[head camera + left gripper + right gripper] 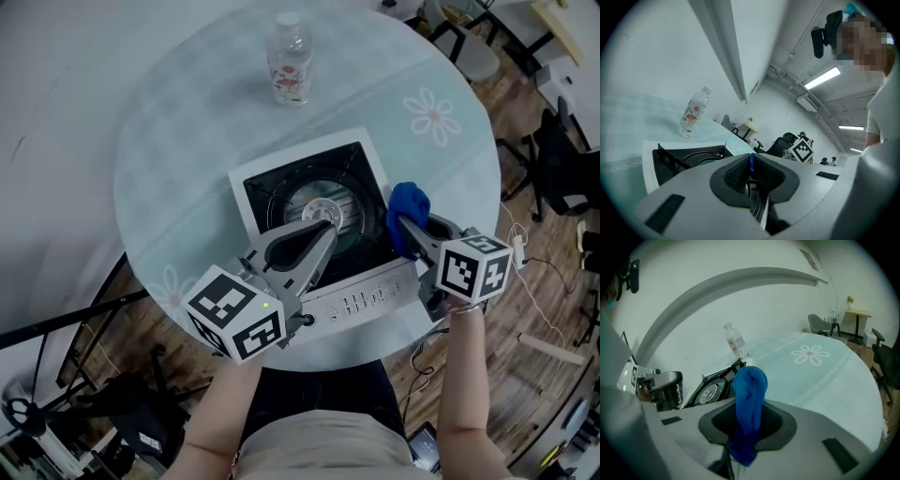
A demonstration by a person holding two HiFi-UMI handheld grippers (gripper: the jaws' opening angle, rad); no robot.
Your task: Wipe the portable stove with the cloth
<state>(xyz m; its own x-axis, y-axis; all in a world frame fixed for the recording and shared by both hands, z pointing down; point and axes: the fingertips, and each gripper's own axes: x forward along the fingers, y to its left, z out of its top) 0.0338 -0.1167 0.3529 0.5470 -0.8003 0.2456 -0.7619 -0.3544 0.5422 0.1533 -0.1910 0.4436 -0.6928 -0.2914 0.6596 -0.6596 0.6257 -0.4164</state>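
Now, the right gripper (409,228) sits at the lower right of the head view with its jaws clamped on the blue cloth (409,206), which bunches up past the tips; in the right gripper view the cloth (749,392) stands as a thick roll between the dark pads. The portable stove (370,298) lies in the middle of the round table (187,122), its control strip facing the person and its black pan open upward around the silver burner (323,208).

The cloth is at the stove's right-hand edge, touching it or just above it; I cannot tell which. So the surface to be wiped lies toward frame left of the cloth, and the right gripper is clearly the one placed to work. A stroke would probably run leftward across the pan or along the near strip.

The left gripper (326,234) hangs over the pan, reaching toward the burner, its jaws pressed together with nothing held that I can see. It lies in the path of a leftward stroke, so it may need to shift. A water bottle (289,61) stands well apart, at the top of the frame.
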